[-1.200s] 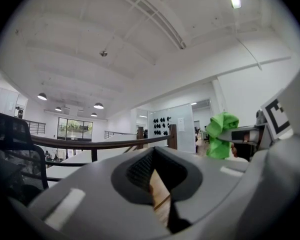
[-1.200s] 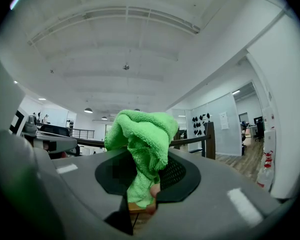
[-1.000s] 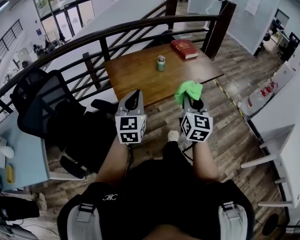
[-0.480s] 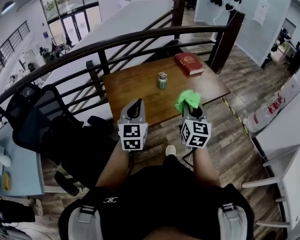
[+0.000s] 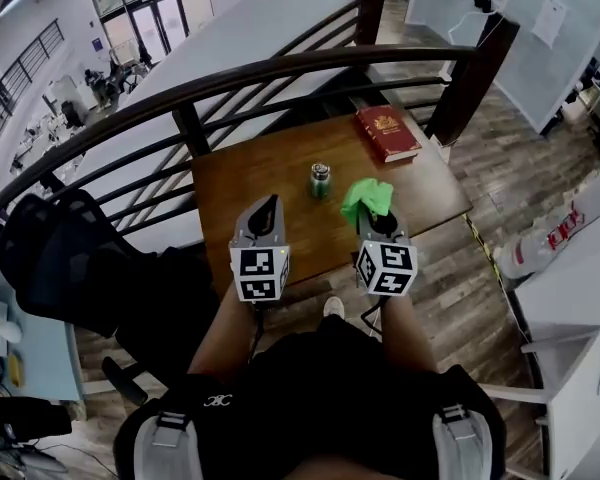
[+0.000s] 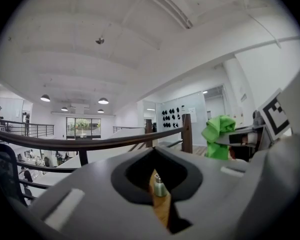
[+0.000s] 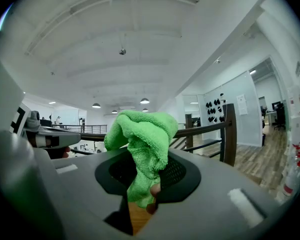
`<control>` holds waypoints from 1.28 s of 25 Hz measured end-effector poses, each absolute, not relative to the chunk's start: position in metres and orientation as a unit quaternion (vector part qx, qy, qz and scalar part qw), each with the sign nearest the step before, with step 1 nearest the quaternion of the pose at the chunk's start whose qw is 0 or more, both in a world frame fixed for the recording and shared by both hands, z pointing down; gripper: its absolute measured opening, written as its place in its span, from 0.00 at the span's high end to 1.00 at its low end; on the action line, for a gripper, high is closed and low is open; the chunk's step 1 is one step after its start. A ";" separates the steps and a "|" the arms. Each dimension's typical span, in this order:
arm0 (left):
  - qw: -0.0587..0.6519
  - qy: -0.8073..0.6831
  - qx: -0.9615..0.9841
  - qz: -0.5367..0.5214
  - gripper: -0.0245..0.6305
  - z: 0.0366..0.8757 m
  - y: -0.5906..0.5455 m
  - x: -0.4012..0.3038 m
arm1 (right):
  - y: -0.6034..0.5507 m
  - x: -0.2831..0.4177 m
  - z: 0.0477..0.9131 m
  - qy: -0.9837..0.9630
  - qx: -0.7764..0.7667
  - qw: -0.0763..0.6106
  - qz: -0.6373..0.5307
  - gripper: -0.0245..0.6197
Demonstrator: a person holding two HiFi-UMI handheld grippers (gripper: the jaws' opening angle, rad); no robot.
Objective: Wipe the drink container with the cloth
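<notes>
The drink container, a small green can with a silver top, stands upright near the middle of the brown wooden table. In the left gripper view the container shows through the notch straight ahead, still at a distance. My left gripper is shut with nothing in it and hovers over the table's near edge. My right gripper is shut on a bright green cloth, which bunches up above its jaws. Both grippers point level toward the table, short of the container.
A red book lies at the table's far right corner. A dark curved railing runs behind the table. A black office chair stands at the left. A white desk is at the right, on the wooden floor.
The table and container have come nearer in the head view. Both grippers have moved forward from over the floor to over the table's near edge, the cloth still in the right one.
</notes>
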State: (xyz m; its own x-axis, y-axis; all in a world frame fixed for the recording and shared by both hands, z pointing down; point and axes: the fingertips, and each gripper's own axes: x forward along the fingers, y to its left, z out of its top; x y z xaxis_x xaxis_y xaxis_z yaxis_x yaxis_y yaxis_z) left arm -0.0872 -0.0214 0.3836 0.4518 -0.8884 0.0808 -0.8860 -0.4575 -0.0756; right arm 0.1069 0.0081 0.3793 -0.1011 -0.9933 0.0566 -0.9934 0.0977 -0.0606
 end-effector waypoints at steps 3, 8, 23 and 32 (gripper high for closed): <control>-0.002 0.526 -0.848 -0.065 0.88 0.389 -0.061 -0.065 | -0.036 0.123 0.381 -0.753 0.657 0.001 0.046 0.82; -0.031 0.543 -0.837 -0.065 0.88 0.403 -0.129 -0.040 | -0.110 0.154 0.389 -0.766 0.640 0.014 0.054 0.82; -0.088 0.528 -0.842 -0.064 0.88 0.421 -0.215 -0.059 | -0.202 0.144 0.416 -0.791 0.601 0.075 0.081 0.82; -0.098 0.476 -0.869 -0.094 0.88 0.444 -0.208 -0.030 | -0.198 0.155 0.437 -0.790 0.597 0.100 0.101 0.82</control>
State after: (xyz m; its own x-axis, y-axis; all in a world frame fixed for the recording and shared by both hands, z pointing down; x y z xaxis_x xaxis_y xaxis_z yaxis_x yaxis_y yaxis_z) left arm -0.0298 -0.2080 0.4439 0.5295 -0.8086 0.2564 -0.8454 -0.5282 0.0800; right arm 0.1553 -0.1976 0.4374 -0.2674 -0.9227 0.2779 -0.9629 0.2671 -0.0396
